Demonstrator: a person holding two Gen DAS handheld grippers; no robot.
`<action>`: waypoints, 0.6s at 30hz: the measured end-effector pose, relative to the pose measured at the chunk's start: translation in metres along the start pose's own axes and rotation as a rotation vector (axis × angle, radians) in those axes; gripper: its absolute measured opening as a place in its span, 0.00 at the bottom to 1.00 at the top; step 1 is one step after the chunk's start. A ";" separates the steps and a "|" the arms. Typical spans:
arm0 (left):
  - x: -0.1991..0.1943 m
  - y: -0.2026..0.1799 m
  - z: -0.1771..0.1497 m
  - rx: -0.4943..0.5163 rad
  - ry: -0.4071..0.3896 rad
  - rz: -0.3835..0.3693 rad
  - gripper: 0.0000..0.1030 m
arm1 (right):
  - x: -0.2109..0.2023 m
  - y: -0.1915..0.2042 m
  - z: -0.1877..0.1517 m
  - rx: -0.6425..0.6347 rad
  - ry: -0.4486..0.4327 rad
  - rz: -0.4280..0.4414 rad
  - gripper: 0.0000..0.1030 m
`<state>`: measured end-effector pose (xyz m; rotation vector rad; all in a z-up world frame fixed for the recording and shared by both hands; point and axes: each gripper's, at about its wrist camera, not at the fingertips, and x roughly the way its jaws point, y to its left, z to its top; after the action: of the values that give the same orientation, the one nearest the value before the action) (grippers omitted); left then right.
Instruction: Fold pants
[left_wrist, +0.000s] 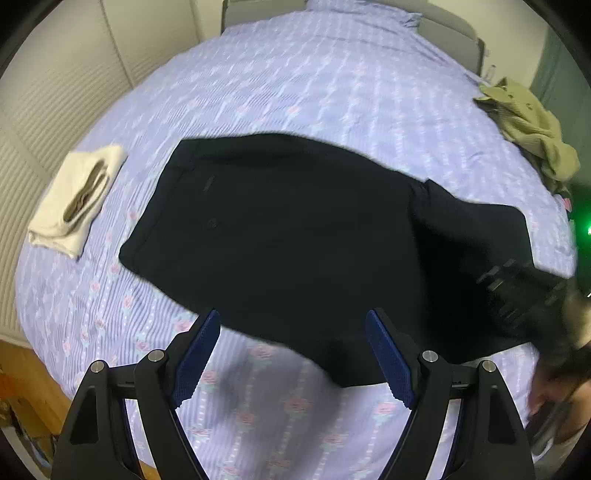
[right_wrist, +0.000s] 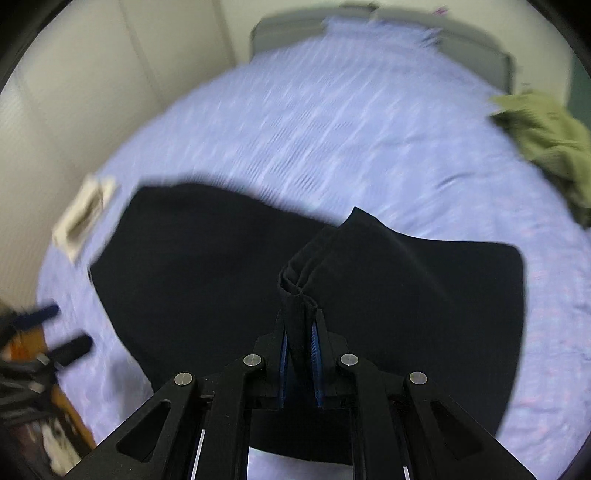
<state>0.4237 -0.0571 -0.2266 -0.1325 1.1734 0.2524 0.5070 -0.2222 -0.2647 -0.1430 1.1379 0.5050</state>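
Black pants (left_wrist: 280, 236) lie spread on a lilac patterned bedspread (left_wrist: 295, 85), waistband to the left. My left gripper (left_wrist: 291, 328) is open and empty, hovering over the pants' near edge. My right gripper (right_wrist: 300, 325) is shut on a bunched fold of the black pants (right_wrist: 207, 266) and holds it raised above the rest of the fabric. In the left wrist view the right gripper (left_wrist: 517, 291) shows blurred at the right, over the leg end.
A folded cream garment (left_wrist: 77, 199) lies on the bed at the left. A crumpled olive garment (left_wrist: 532, 129) lies at the far right. A white wall runs along the left, and the wooden bed edge (left_wrist: 26, 384) is near left.
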 end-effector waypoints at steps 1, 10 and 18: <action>0.004 0.008 0.000 -0.007 0.011 -0.001 0.79 | 0.012 0.007 -0.003 -0.011 0.030 -0.002 0.12; 0.023 0.042 0.015 -0.036 0.028 0.002 0.79 | 0.050 0.040 -0.016 -0.029 0.142 0.016 0.13; 0.030 0.056 0.033 -0.067 0.024 0.007 0.79 | 0.023 0.047 -0.010 0.052 0.135 0.194 0.39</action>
<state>0.4497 0.0082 -0.2400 -0.1904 1.1898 0.2967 0.4846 -0.1773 -0.2825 -0.0218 1.3029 0.6446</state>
